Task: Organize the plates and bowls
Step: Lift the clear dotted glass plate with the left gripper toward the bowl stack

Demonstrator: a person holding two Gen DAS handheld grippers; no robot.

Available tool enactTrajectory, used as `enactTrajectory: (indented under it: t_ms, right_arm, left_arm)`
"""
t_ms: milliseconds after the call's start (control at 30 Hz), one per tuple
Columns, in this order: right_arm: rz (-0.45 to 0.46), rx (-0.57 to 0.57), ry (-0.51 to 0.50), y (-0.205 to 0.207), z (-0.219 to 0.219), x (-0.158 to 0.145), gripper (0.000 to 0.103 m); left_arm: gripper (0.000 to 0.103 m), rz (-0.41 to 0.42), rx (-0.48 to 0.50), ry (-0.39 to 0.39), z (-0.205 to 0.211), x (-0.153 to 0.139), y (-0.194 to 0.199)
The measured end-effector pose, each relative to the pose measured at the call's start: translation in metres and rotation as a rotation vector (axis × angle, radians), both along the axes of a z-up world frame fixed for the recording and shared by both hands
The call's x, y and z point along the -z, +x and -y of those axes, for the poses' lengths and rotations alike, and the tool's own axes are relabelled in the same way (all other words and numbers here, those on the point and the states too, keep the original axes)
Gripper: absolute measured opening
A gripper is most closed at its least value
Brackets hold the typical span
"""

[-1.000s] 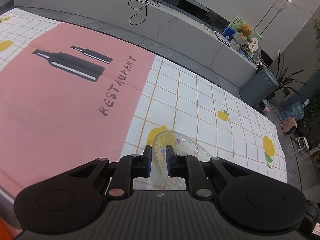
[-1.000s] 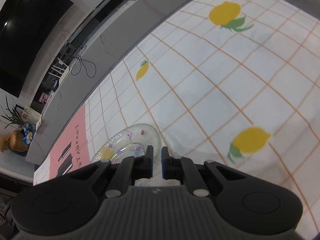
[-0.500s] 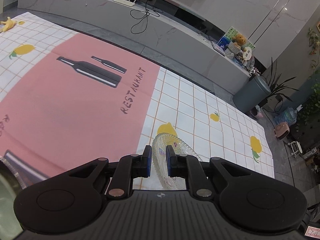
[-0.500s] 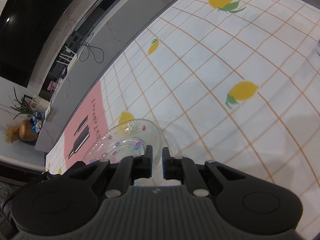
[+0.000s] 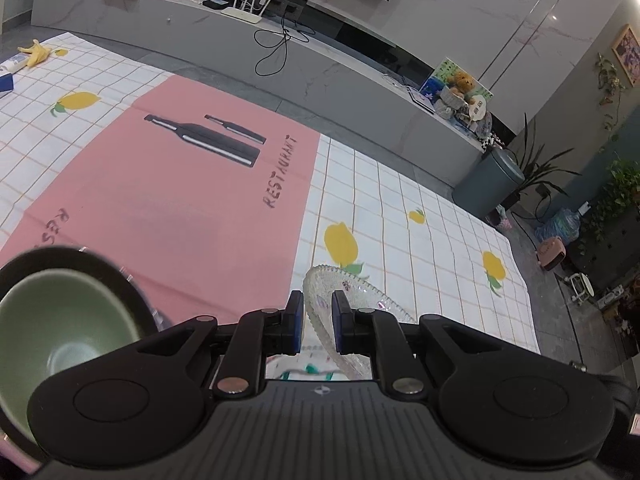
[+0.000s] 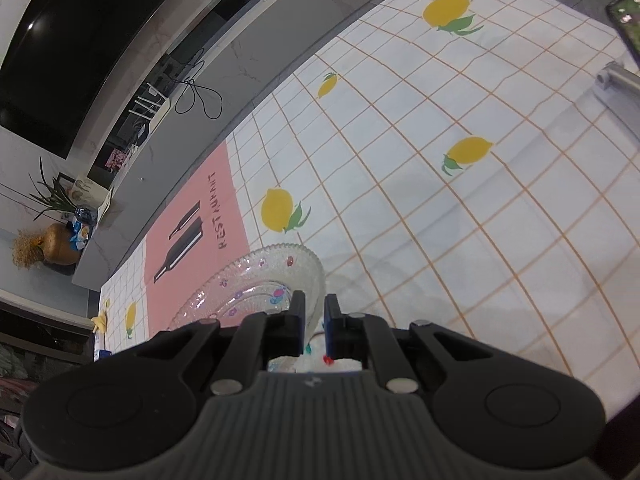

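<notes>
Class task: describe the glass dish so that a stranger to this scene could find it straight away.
Start at the pink panel printed RESTAURANT on the lemon-patterned cloth. Just beyond its edge, a clear glass plate is pinched by both grippers. Unlike the green bowl, it is see-through, with painted flowers.

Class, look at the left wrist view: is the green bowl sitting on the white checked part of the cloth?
No. The green bowl sits at the lower left by the cloth's pink panel, away from the white checks.

Left tool (image 5: pixel 317 322) and right tool (image 6: pixel 314 323) both angled downward, pads nearly closed
</notes>
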State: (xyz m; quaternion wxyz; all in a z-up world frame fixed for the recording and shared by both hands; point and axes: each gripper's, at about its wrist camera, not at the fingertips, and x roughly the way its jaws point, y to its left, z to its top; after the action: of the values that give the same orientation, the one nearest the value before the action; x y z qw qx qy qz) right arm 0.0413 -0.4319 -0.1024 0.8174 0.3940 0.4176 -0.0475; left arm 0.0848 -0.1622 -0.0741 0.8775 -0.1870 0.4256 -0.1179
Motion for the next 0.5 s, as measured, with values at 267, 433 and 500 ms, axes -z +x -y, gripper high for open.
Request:
enactTrajectory:
  t_ms: [267, 433, 500]
  right_arm:
    - [-0.049, -0.023, -0.06, -0.017, -0.009, 0.001, 0.007]
    - [-0.064, -0.062, -0.147, -0.021, -0.017, -0.001, 0.007]
    - [-0.08, -0.077, -0.171, -0.022, -0.019, 0.0, 0.007]
  left_arm:
    - [0.016, -0.013, 0.037, 0.028, -0.004, 0.009, -0.031]
    - [0.016, -0.035, 0.049, 0.046, -0.002, 0.018, -0.039]
    - [0.016, -0.038, 0.052, 0.057, -0.002, 0.021, -0.042]
